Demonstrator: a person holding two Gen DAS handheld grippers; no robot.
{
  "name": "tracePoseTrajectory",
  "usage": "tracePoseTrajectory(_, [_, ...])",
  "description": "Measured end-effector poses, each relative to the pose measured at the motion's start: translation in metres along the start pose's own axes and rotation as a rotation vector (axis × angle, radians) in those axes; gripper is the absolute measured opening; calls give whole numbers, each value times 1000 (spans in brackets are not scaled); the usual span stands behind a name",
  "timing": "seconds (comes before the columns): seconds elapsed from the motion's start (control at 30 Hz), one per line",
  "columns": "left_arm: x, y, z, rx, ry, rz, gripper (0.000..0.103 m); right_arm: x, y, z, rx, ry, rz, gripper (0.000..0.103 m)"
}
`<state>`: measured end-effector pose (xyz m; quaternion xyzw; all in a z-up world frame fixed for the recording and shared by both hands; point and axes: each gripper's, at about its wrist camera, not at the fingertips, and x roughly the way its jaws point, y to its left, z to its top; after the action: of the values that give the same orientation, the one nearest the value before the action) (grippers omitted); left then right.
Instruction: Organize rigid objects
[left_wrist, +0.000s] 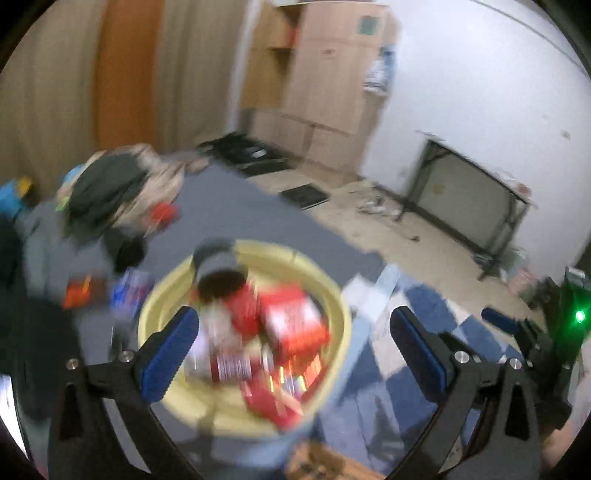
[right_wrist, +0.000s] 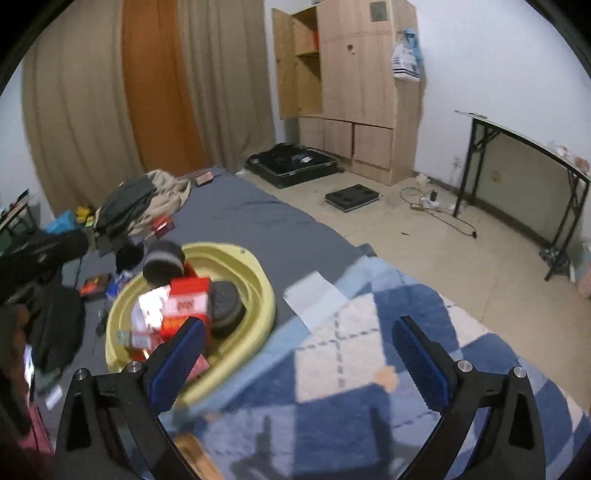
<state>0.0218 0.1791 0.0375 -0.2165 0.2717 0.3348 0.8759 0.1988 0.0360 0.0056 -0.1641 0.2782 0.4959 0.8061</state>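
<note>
A yellow round basin (left_wrist: 280, 251) sits on the bed, filled with red boxes (left_wrist: 295, 321) and a dark cylindrical tin (left_wrist: 219, 266) lying on its side at the far rim. My left gripper (left_wrist: 294, 314) hovers over the basin, open, with nothing held between its blue pads. In the right wrist view the basin (right_wrist: 258, 277) lies to the left, with a red box (right_wrist: 190, 295) and a dark round tin (right_wrist: 225, 302) in it. My right gripper (right_wrist: 299, 324) is open and empty above the blue checked blanket (right_wrist: 369, 350). The left wrist view is blurred.
Loose small boxes (right_wrist: 96, 284) and a heap of clothes (right_wrist: 140, 203) lie on the grey sheet beyond the basin. A white paper (right_wrist: 314, 295) rests beside it. On the floor to the right are an open suitcase (right_wrist: 291, 164), cables and a folding table (right_wrist: 524, 173).
</note>
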Motion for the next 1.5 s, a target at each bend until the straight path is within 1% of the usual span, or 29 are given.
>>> tracePoseTrajectory(0.03, [-3, -3, -24, -28, -6, 28, 103, 1, 0, -10, -26, 12, 12, 103])
tracePoseTrajectory(0.07, [-4, -3, -41, -42, -8, 49, 103, 5, 0, -20, -42, 27, 32, 103])
tracePoseTrajectory(0.13, [1, -8, -83, -18, -12, 120, 103, 17, 8, -41, -71, 77, 72, 103])
tracePoseTrajectory(0.17, [9, -11, -98, 9, -3, 161, 103, 21, 12, -50, -90, 90, 97, 103])
tracePoseTrajectory(0.2, [21, -14, -110, 38, 28, 189, 103, 28, 21, -60, -127, 100, 126, 103])
tracePoseTrajectory(0.23, [35, -15, -122, 71, 72, 203, 103, 34, 26, -64, -150, 113, 137, 103])
tracePoseTrajectory(0.3, [49, -9, -132, 90, 94, 223, 103, 52, 35, -74, -183, 145, 141, 103])
tracePoseTrajectory(0.37, [60, -2, -136, 75, 89, 257, 103, 70, 38, -75, -192, 149, 144, 103])
tracePoseTrajectory(0.43, [73, 8, -134, 23, 104, 269, 103, 82, 37, -79, -198, 143, 159, 103])
tracePoseTrajectory(0.5, [88, 15, -136, -1, 139, 270, 103, 96, 39, -90, -210, 168, 150, 103])
tracePoseTrajectory(0.53, [101, 20, -138, -13, 182, 271, 103, 99, 36, -94, -211, 185, 148, 103])
tracePoseTrajectory(0.57, [103, 20, -139, -23, 188, 267, 103, 102, 37, -96, -212, 187, 144, 103])
tracePoseTrajectory(0.6, [102, 20, -137, -29, 177, 268, 103, 103, 38, -96, -212, 189, 142, 103])
tracePoseTrajectory(0.7, [107, 22, -133, -48, 179, 263, 103, 108, 38, -93, -221, 196, 112, 103])
tracePoseTrajectory(0.93, [108, 24, -134, -41, 185, 266, 103, 105, 44, -93, -240, 201, 92, 103])
tracePoseTrajectory(1.5, [107, 23, -136, -41, 184, 265, 103, 105, 42, -92, -241, 202, 93, 103])
